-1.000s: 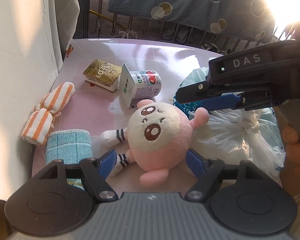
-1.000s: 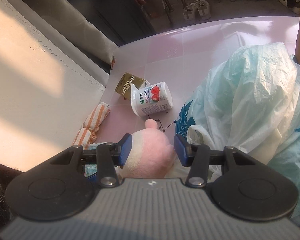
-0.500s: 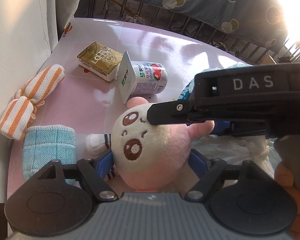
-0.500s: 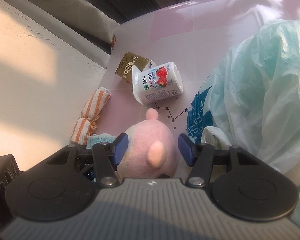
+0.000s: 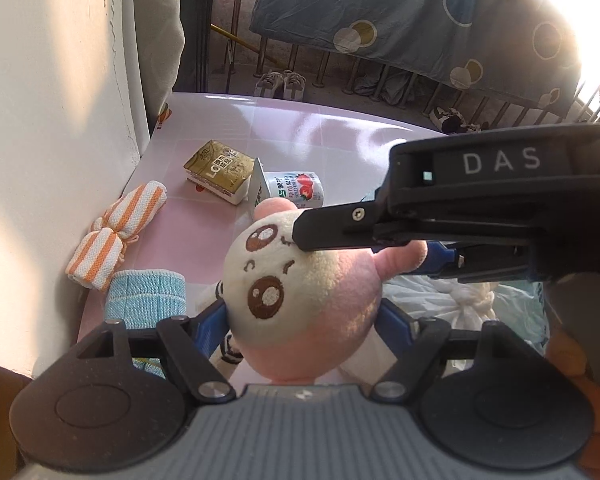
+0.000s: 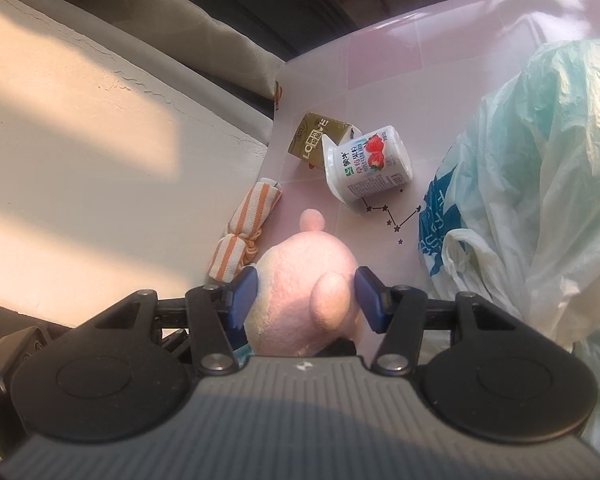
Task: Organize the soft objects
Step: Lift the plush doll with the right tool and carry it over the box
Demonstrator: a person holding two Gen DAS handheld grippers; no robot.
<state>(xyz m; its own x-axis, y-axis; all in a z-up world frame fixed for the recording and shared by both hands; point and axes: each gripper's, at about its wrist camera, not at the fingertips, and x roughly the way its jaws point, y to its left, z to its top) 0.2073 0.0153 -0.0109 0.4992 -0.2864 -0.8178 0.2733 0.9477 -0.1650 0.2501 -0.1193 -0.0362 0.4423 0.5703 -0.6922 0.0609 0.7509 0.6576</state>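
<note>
A pink and cream plush toy [image 5: 300, 292] with an embroidered face is held off the pink table. My left gripper [image 5: 302, 320] is shut on its lower body. My right gripper [image 6: 306, 300] is shut on its head from the right side; it also shows in the left wrist view [image 5: 420, 248], with the toy's pink back [image 6: 300, 276] between the blue pads [image 6: 366, 298]. An orange-striped rolled cloth [image 5: 116, 232] and a folded light-blue cloth [image 5: 146, 300] lie at the table's left edge by the wall.
A gold carton [image 5: 218, 170] and a tipped strawberry yogurt cup [image 5: 290, 192] lie behind the toy. Crumpled plastic bags [image 6: 540, 184] fill the table's right side. A wall [image 5: 40, 120] borders the left. The pink table [image 5: 300, 120] ends at a railing.
The plush toy has been lifted from the table. My right gripper has moved in from the right and closed on its head. My left gripper has closed on its body.
</note>
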